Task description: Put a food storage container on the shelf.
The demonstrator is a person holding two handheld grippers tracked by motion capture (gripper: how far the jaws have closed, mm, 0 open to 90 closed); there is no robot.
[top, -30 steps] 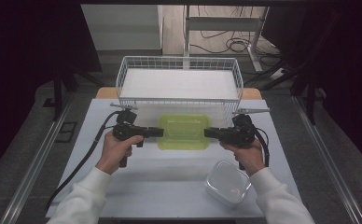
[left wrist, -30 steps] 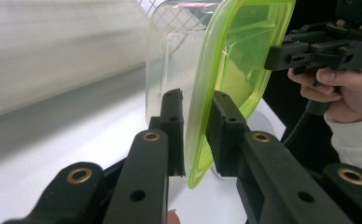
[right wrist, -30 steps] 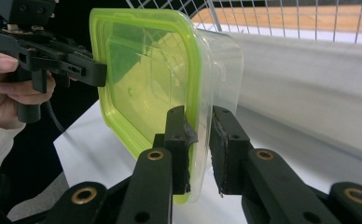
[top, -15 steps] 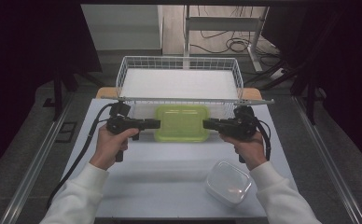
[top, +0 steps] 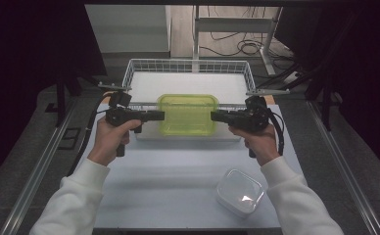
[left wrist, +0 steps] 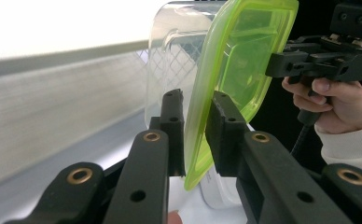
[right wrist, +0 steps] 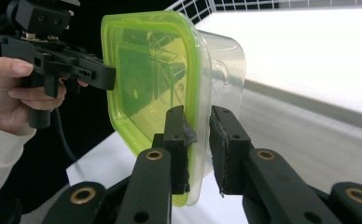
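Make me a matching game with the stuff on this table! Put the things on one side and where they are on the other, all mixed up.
Things:
1. green-lidded container
2. wire basket
3. clear container
4. left gripper

Places:
A. at the table's far edge
B. on the table's near right part
C. lifted between two grippers
D. clamped on the green lid's left edge

Pairs: 1-C, 2-A, 3-B, 4-D
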